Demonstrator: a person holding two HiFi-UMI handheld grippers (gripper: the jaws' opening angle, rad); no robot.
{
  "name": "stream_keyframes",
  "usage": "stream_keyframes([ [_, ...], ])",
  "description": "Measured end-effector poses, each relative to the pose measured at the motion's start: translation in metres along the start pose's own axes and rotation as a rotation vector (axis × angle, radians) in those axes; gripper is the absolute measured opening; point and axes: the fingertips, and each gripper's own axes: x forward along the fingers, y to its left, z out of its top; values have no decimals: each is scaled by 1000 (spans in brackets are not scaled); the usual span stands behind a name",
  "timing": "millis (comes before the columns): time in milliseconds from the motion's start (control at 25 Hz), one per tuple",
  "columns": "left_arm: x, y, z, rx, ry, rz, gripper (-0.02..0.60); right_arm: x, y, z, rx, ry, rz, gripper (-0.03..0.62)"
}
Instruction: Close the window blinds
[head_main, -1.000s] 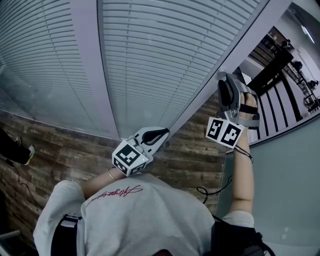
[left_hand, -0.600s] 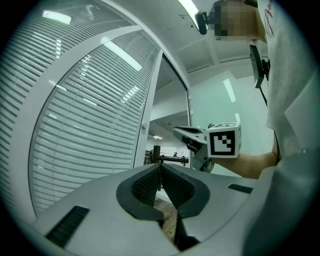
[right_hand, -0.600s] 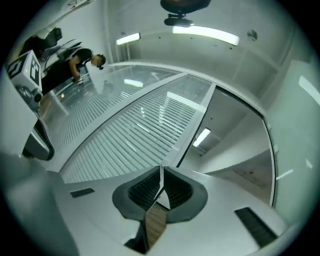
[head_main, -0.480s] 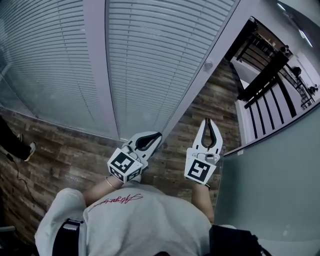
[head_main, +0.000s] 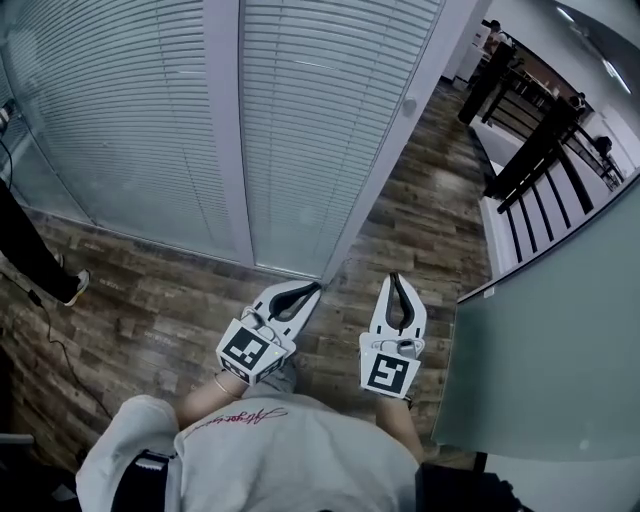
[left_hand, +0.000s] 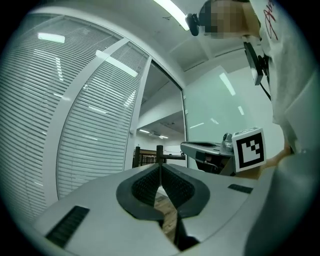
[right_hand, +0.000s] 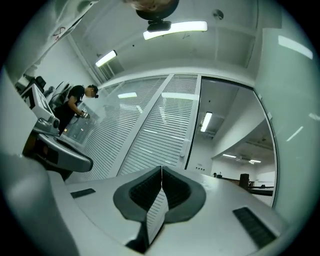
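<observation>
Blinds (head_main: 300, 130) ahead look turned shut, which is probably why the left claw (head_main: 312, 290) and right claw (head_main: 394, 278) both sit pinched closed on nothing, held low over the wood floor (head_main: 425, 205) and well apart from them.

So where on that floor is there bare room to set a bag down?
Bare wood floor lies between the blinds and the left gripper, and again between the white frame and the railing. It is crowded at the far left, where a person's leg stands.
</observation>
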Motion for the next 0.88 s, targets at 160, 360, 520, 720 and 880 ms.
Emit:
stream_keyframes([
  [160,-22,-11,12,2,-34,27,20,-20,12,14,36,-14,22,18],
  [360,-36,-9,22,26,-56,24,20,-24,24,26,20,-25,34,18],
  [520,-42,-7,26,14,-41,20,20,-29,32,29,107,-5,34,18],
  [720,-46,-5,26,26,-46,21,20,-31,33,23,206,16,33,18],
  [880,-53,-13,19,7,-16,17,20,-39,35,19,263,26,44,18],
])
